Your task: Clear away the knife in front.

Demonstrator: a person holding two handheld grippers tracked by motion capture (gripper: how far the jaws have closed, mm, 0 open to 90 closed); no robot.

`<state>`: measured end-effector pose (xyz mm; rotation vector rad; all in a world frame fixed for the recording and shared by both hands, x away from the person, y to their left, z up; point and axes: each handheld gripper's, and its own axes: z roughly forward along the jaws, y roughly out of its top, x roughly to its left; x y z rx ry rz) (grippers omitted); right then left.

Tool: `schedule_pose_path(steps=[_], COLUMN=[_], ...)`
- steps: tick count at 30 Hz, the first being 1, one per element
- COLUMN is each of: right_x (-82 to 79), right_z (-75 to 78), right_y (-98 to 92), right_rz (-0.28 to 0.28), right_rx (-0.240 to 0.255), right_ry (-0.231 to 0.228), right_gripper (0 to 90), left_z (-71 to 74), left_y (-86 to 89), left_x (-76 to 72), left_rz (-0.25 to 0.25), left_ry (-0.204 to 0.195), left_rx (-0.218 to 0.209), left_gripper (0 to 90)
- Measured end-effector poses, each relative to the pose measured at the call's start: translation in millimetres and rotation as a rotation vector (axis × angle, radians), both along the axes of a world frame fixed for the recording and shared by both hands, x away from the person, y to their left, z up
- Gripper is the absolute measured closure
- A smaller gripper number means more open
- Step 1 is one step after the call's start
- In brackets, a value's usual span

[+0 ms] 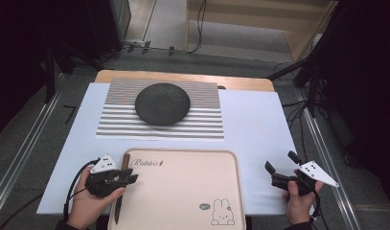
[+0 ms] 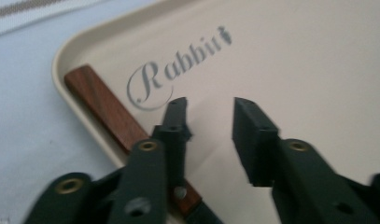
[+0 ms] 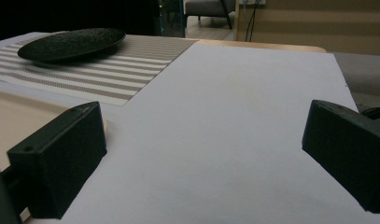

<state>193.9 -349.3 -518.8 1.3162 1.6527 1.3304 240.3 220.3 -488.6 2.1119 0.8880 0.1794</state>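
Nearest the person, the left hand [image 1: 89, 201] holds the left gripper [image 1: 130, 178] low over the left edge of the tray [image 1: 183, 191]. Its jaws stand apart with nothing pinched between them; the pads press on nothing. A knife [image 1: 120, 191] lies in the tray along its left rim, its wooden handle [image 2: 103, 105] pointing to the far corner and its dark blade toward the person. In the left gripper view the handle passes under and just beside one jaw, while the gap between the jaws lies over bare tray, next to the printed word "Rabbit" [image 2: 178, 65]. Whether that jaw touches the handle I cannot tell.

The tray is pale pink, with a small rabbit drawing [image 1: 221, 213] near its near right corner. It rests on a white sheet [image 1: 259, 124] that covers most of the table [image 1: 183, 76].

To the right of the tray, well apart from it, the right hand [image 1: 298, 203] holds the right gripper [image 1: 281, 167] just above the sheet. Its jaws are spread wide and empty.

Farther off, past the tray, a striped mat [image 1: 116, 122] lies on the sheet, and a dark round plate [image 1: 162, 103] sits on the mat. Beyond that the bare wooden table edge shows, then the floor with cables.
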Motion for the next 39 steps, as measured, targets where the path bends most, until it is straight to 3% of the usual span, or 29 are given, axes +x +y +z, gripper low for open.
schedule_pose_path(steps=[1, 2, 3, 4, 5, 6, 8, 14, 15, 20, 30, 39], right_x=[0.0, 0.0, 0.0, 0.0, 0.0, -0.1, -0.1, -0.1, 0.0, -0.1, 0.1, 0.0], right_z=[0.0, 0.0, 0.0, 0.0, 0.0, 0.0, 0.0, 0.0, 0.0, 0.0, -0.1, 0.0], right_y=[0.0, 0.0, 0.0, -0.1, -0.1, -0.2, -0.4, -0.5, -0.4, -0.2, -0.1, -0.4], right_rz=[0.001, 0.001, 0.001, 0.001, 0.001, 0.003, 0.003, 0.004, 0.003, 0.002, 0.001, 0.002], right_rx=[0.0, 0.0, 0.002, 0.002, 0.002, 0.002, 0.001, 0.001, 0.002, 0.003, 0.001, 0.002], right_ry=[0.0, 0.0, 0.0, -0.001, -0.001, -0.001, -0.003, -0.003, -0.003, -0.001, 0.0, -0.001], right_gripper=[0.0, 0.0, 0.0, 0.0, 0.0, 0.0, 0.0, 0.0, 0.0, 0.0, 0.0, 0.0], left_z=[3.3, 3.3, 6.1, 7.5, 7.5, 9.5, 10.9, 12.6, 13.3, 17.0, 15.5, 16.0], left_y=[1.0, 1.0, 3.0, 3.9, 3.9, 4.5, 4.8, 7.5, 9.5, 19.2, 32.7, 56.5], left_x=[-1.5, -1.5, -2.6, -3.2, -3.2, -4.9, -6.1, -6.9, -7.4, -7.9, -2.4, 3.8], left_rz=[-0.003, -0.003, -0.011, -0.012, -0.012, -0.008, -0.005, 0.027, 0.058, 0.11, 0.137, 0.201], left_ry=[-0.028, -0.028, -0.047, -0.059, -0.059, -0.088, -0.11, -0.144, -0.168, -0.213, -0.222, -0.234], left_rx=[-0.041, -0.041, -0.083, -0.094, -0.094, -0.105, -0.106, -0.107, -0.104, -0.113, -0.107, -0.116], left_gripper=[50.6, 47.2, 43.5, 40.7, 36.7, 33.6, 26.5, 4.3, 0.0, 0.0, 0.0, 0.0])
